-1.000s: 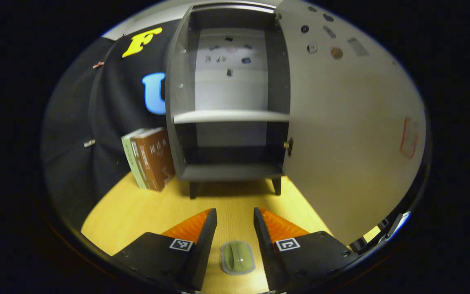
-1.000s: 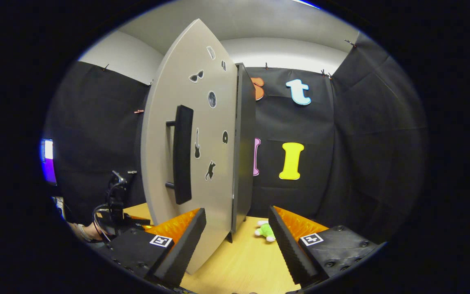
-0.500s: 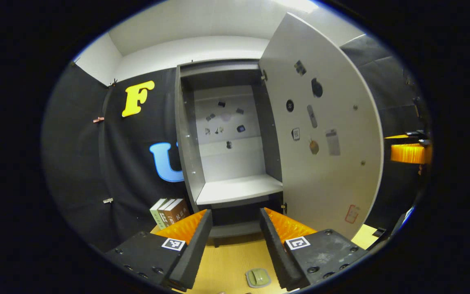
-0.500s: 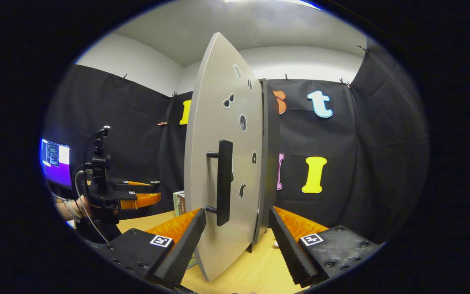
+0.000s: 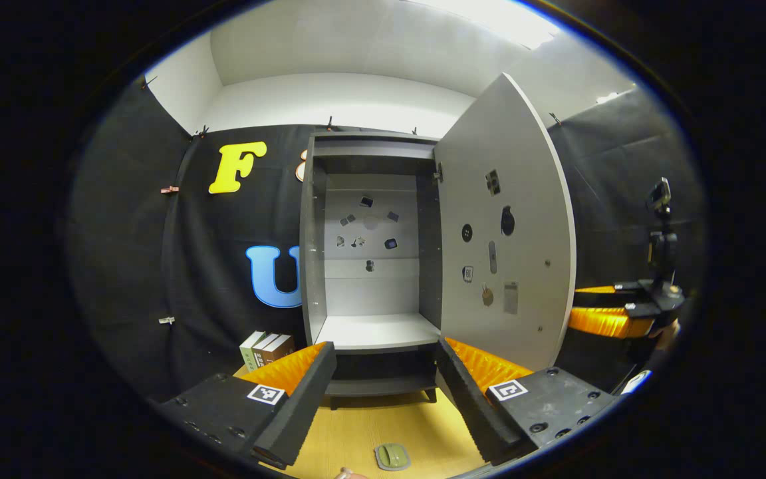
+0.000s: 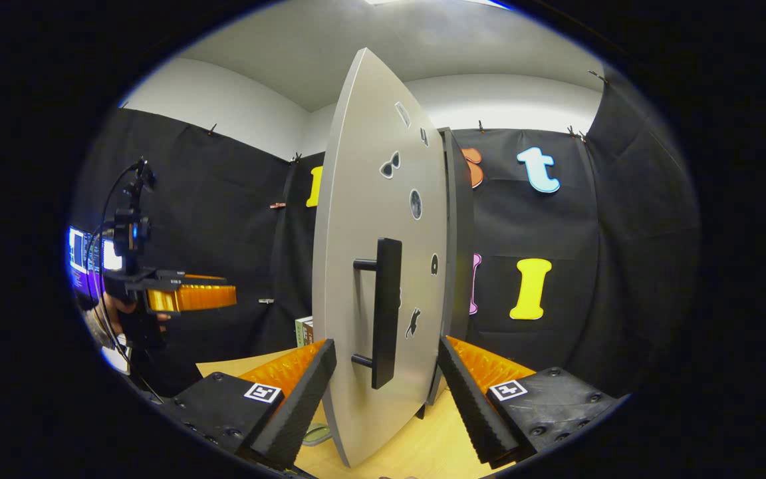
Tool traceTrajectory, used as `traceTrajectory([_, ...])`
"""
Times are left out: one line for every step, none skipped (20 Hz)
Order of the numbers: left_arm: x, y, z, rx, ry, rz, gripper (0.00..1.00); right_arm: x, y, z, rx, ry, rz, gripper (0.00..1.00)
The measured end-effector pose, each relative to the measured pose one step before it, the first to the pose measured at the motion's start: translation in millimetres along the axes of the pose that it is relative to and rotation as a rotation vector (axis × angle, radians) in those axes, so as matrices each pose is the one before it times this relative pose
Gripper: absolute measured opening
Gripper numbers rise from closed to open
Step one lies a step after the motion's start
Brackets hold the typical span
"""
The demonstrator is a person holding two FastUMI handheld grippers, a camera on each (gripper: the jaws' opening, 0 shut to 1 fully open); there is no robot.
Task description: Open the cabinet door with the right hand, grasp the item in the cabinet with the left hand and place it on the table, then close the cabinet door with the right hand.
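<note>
Cabinet door (image 5: 503, 226) seen swung open; green item (image 5: 392, 456) laid on table (image 5: 356, 432). Left gripper (image 5: 383, 399) & right gripper (image 6: 386, 399) held w/ jaws wide, nothing gripped.

- The square black-and-white coded marker tags (image 5: 266, 394) on the left gripper (image 5: 383, 399) body carry block patterns, with no letters or numbers to read.
- The matching tags (image 6: 262, 392) on the right gripper (image 6: 383, 399) body show the same kind of pattern, again nothing legible.
- The small dark stickers (image 5: 487, 181) on the inner face of the open grey cabinet door (image 5: 509, 266) are too small to read.
- The spines of the green and brown books (image 5: 265, 348) standing beside the grey cabinet (image 5: 370, 266) bear print too blurred to make out.
</note>
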State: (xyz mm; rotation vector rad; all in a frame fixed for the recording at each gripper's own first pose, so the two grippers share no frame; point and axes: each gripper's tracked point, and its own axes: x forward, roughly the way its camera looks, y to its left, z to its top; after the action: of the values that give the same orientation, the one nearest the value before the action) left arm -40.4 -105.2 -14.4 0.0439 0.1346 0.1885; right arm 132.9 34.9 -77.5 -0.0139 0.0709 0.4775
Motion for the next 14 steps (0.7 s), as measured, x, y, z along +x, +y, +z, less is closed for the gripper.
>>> traceTrajectory([-2.29,6.85,8.09,0.00317,-0.00017,-0.00272,0.99,2.57,-2.22,-2.64,-0.00877,0.00558,-0.01399,0.95])
traceTrajectory([-1.15,7.4,8.42,0.00517,-0.00297,-0.00763,0.99,-0.71,-1.19,0.33,-0.00575,0.00249,-0.01387,0.91])
traceTrajectory([-0.55,3.65,3.98,-0.00195,0.00094,-0.01776,0.99,0.92,-0.09,2.39,-0.00097,-0.0073,-0.01649,0.95])
traceTrajectory([1.62,4.69,3.83,-0.01214,-0.01041,-0.01495,0.99,1.32,0.06,4.66,0.00899,-0.01442,-0.01577,0.95])
traceTrajectory([2.39,4.13,4.38,-0.01424,-0.01043,-0.02624,0.99,4.03,0.14,1.74,0.0132,-0.00516,-0.01859,0.95])
traceTrajectory([1.53,5.53,2.04,-0.01252,-0.00932,-0.02866,0.99,2.24,1.39,-0.61,0.00219,0.00438,-0.01733,0.95])
traceTrajectory([2.38,5.29,2.2,-0.00106,-0.00557,-0.02194,0.99,-0.15,0.04,0.78,-0.00659,-0.00365,-0.01876,0.99])
traceTrajectory([4.29,9.22,0.2,0.00686,0.00673,-0.01748,0.96,0.29,1.48,0.4,-0.00906,0.00638,-0.02699,0.95])
traceTrajectory([3.99,9.28,-1.87,0.0129,0.01291,-0.01386,0.96,1.32,1.17,0.17,-0.01465,-0.00274,-0.0251,0.95])
traceTrajectory([6.15,6.74,-1.94,0.01401,0.00951,-0.02171,0.96,1.95,2.54,1.17,-0.01245,-0.00222,-0.02112,1.0])
traceTrajectory([5.72,5.32,-0.85,0.0056,0.00256,-0.02477,0.96,4.58,4.67,-1.18,0.001,0.00107,-0.01627,0.95])
traceTrajectory([4.25,2.17,-3.25,-0.00388,0.00516,-0.03082,0.96,3.12,7.34,-2.18,0.01435,0.00278,-0.01217,0.95])
traceTrajectory([2.95,4.31,-2.32,-0.01141,0.00266,-0.02729,0.99,4.1,10.86,-3.19,0.01818,0.00039,-0.00852,0.95])
traceTrajectory([3.52,6.15,-5.16,-0.01643,0.00903,-0.02829,0.97,2.37,11.03,-0.85,0.01439,-0.00474,-0.00689,0.95])
